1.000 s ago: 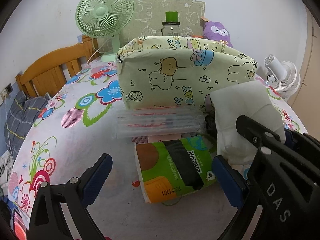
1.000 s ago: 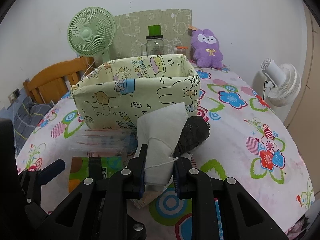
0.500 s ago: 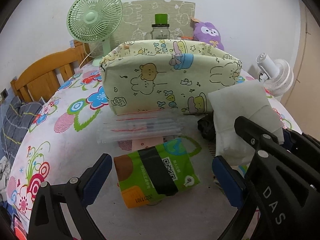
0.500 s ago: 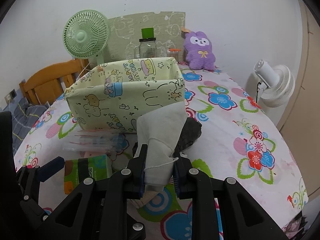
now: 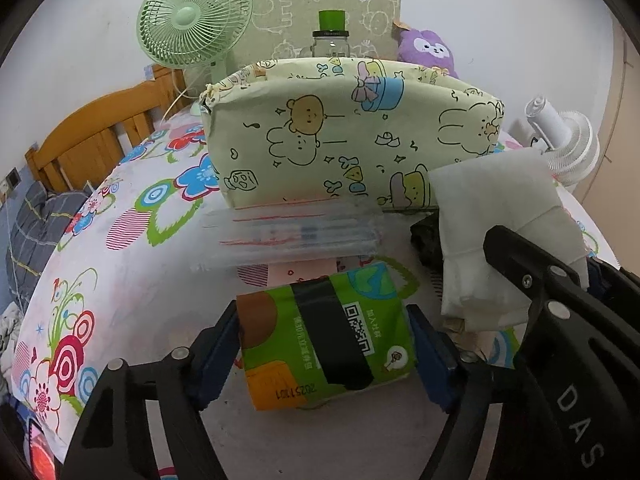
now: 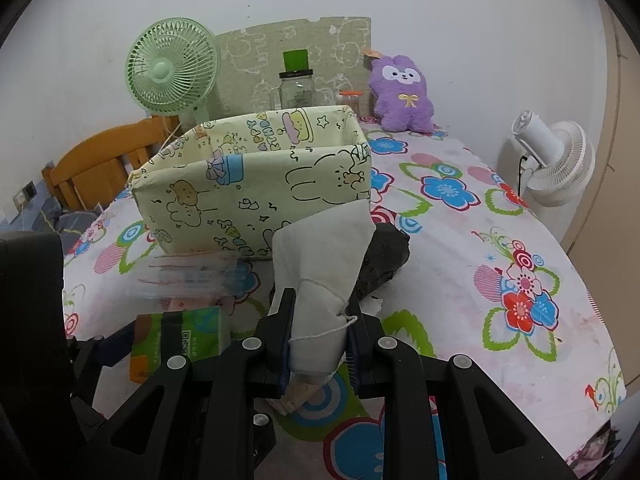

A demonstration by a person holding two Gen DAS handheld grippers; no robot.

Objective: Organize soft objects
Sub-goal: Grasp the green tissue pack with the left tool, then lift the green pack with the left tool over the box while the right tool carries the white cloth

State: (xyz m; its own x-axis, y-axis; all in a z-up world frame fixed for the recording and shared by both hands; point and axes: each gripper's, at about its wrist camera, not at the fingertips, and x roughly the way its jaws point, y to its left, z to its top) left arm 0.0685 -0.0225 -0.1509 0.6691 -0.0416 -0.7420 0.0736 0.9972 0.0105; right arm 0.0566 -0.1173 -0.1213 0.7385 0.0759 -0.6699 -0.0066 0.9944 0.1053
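Two grippers work at the bottom of their frames: the left gripper (image 5: 326, 346), its jaws just closing, has its blue pads against both sides of the green tissue pack (image 5: 326, 336) lying lower centre on the flowered tablecloth (image 5: 120, 280). The right gripper (image 6: 320, 336) pinches a white cloth (image 6: 320, 264) upright at centre frame, before the cartoon-print fabric box (image 6: 256, 196).

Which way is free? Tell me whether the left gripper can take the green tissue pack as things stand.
Probably yes. The left gripper has just been closing and its pads already flank the green tissue pack, with nothing between. The right gripper, shut on the white cloth, stays alongside.
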